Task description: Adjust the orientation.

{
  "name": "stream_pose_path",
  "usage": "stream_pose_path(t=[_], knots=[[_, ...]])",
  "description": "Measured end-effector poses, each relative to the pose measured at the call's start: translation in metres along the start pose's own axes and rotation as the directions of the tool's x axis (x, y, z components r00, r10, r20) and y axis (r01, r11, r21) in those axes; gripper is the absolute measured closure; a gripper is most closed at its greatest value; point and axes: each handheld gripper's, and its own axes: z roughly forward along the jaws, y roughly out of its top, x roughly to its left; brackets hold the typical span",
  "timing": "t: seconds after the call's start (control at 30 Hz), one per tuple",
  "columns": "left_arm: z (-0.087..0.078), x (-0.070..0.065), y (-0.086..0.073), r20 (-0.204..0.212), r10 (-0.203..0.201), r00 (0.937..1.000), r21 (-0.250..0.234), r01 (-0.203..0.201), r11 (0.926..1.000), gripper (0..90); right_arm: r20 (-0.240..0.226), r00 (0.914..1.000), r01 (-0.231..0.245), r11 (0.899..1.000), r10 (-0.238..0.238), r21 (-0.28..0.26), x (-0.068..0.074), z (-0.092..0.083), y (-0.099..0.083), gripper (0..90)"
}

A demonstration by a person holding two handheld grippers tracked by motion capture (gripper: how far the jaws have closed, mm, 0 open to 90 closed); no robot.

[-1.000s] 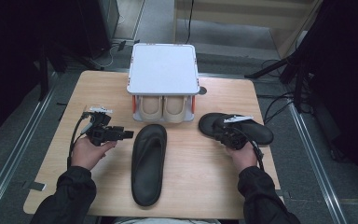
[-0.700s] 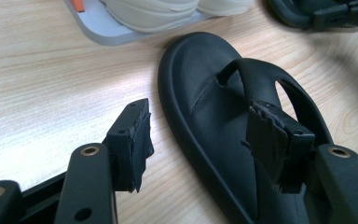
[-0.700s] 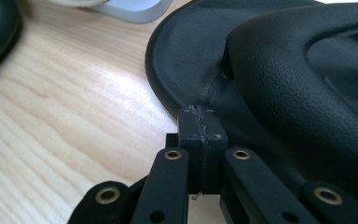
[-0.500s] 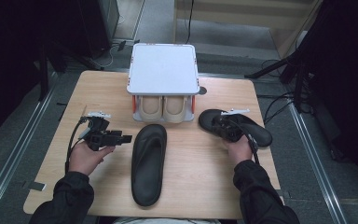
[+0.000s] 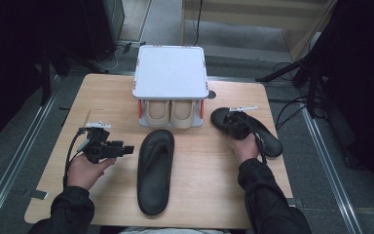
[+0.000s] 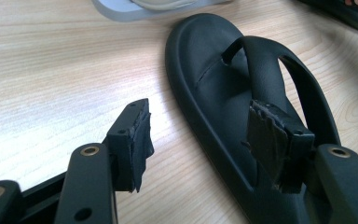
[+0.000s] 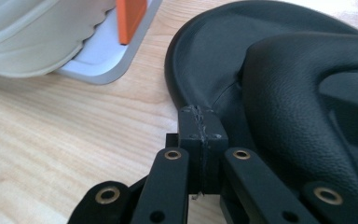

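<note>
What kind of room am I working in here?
Probably a lab or recording studio, not a home: a bare wooden table on a grey floor with metal rails, cables trailing around it, and dark stands alongside.

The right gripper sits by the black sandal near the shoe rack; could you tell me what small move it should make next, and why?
Probably open the jaws. The right gripper has its jaws pressed together with nothing between them, at the edge of the black sandal beside the rack. Shut, it cannot take the sandal's rim or strap. The left gripper already stands open beside the other sandal.
</note>
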Motion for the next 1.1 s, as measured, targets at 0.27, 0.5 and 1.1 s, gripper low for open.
stream_pose_path(t=[0.27, 0.5, 1.1], knots=[[-0.002, 0.000, -0.004, -0.006, -0.007, 1.0000, 0.001, 0.007, 1.0000, 40.9, 0.013, 0.9997, -0.023, 1.000, 0.023, -0.005, -0.005, 0.009, 0.007, 90.0], [0.000, 0.001, -0.003, -0.002, -0.002, 1.0000, 0.005, 0.002, 1.0000, 40.8, -0.056, 0.9980, -0.030, 0.999, 0.028, -0.042, -0.002, -0.005, 0.012, 87.6], [0.005, 0.002, 0.002, 0.020, -0.001, 0.9998, 0.016, 0.000, 0.9999, 40.4, -0.083, 0.9950, 0.045, 0.991, -0.056, -0.126, -0.019, -0.053, 0.017, 66.0]])
